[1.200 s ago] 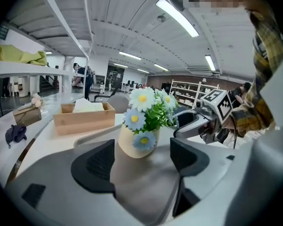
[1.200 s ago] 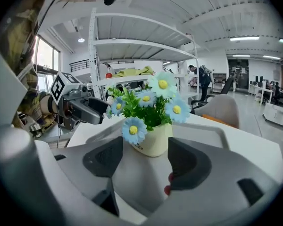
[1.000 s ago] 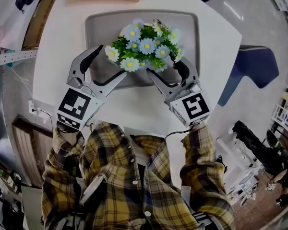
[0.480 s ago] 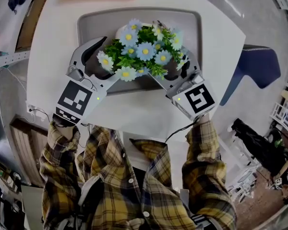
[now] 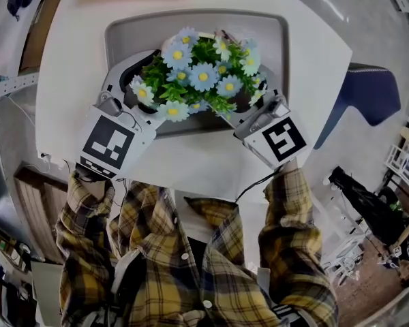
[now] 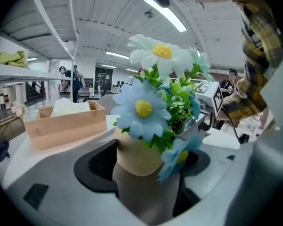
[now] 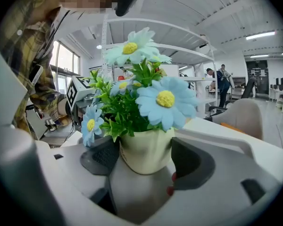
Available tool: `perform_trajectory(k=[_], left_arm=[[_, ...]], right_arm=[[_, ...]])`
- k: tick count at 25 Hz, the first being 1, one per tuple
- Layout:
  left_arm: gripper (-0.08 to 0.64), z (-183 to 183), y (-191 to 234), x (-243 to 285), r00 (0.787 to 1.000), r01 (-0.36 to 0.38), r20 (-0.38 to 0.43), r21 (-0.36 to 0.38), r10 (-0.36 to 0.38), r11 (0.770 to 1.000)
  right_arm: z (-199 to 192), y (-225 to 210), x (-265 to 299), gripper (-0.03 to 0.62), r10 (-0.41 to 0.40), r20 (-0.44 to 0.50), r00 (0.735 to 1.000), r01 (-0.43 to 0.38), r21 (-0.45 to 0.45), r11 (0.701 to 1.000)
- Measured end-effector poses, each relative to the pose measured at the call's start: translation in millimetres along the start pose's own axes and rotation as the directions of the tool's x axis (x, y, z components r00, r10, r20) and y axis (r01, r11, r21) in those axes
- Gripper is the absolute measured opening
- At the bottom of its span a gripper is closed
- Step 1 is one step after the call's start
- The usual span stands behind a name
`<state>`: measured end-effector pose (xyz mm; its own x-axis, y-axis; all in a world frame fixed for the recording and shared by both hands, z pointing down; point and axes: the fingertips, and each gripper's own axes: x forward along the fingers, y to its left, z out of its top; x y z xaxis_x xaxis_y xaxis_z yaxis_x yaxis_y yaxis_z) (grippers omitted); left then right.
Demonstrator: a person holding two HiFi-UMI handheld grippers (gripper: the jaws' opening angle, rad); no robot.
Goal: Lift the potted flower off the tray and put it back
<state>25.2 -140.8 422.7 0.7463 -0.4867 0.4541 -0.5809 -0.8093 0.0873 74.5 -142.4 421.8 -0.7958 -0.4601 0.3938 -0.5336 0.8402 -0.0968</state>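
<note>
Right gripper [image 7: 147, 160] advanced, fingers [image 7: 194, 161] just opening around pot [image 7: 144, 147], maybe touching.

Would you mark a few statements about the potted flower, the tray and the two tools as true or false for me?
1. The potted flower stands on the grey tray. True.
2. The potted flower has red blooms. False: they are pale blue with yellow centres.
3. The left tool has the potted flower between its jaws. True.
4. The wooden box stands on the tray. False: it stands on the table beyond the tray.
5. The right tool holds the wooden box. False: its jaws, which have just been opening, stand either side of the potted flower.
</note>
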Motion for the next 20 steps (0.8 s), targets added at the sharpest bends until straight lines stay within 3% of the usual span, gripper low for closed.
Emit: perform_trajectory(k=[20], left_arm=[[0.363,11,8,-6,1.0,-0.004,0.027,-0.062,0.006,0.998]], right_arm=[[2,1,8,0.325,-0.044,-0.012,0.999,0.044,0.004,0.999]])
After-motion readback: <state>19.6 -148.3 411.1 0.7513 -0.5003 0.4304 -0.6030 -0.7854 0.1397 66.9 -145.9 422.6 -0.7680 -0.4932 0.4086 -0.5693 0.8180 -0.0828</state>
